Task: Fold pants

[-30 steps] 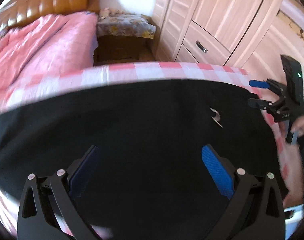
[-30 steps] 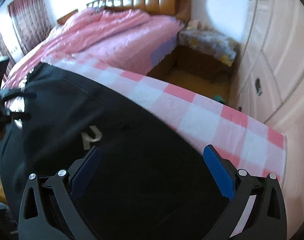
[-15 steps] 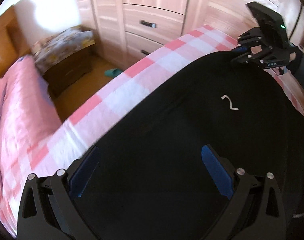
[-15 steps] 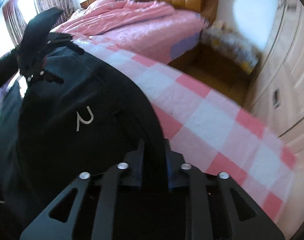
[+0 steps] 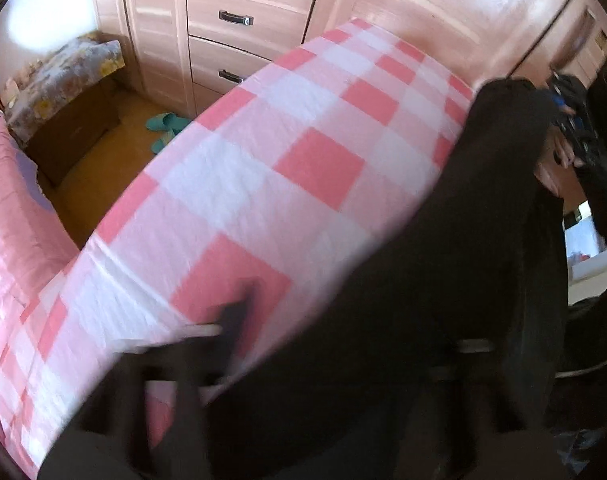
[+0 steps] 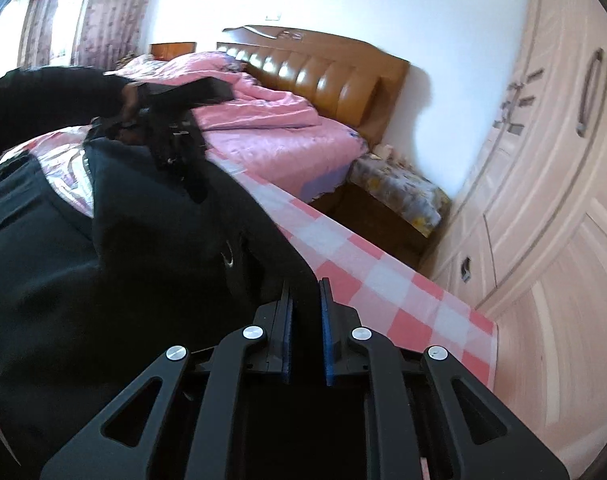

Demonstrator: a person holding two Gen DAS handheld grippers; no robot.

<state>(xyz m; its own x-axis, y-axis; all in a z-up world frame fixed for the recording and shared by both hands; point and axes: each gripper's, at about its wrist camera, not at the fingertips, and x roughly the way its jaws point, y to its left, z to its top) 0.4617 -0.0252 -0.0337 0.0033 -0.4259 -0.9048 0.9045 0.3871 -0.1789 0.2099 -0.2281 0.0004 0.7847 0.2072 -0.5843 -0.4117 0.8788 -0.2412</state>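
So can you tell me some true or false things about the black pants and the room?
1. The right gripper is pinching the black fabric pants. True.
2. The checked sheet is blue and white. False: pink and white.
3. A pair of green slippers lies on the floor. True.
4. The padded headboard is grey. False: brown.
5. The pants show a small pale logo. True.

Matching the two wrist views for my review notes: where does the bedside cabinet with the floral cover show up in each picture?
Left wrist view: the bedside cabinet sits at the upper left, beside the wardrobe drawers.
Right wrist view: the bedside cabinet is right of centre, between the bed's headboard and the wardrobe.
Shared landmark: the pink checked sheet, which runs toward the cabinet in both views.
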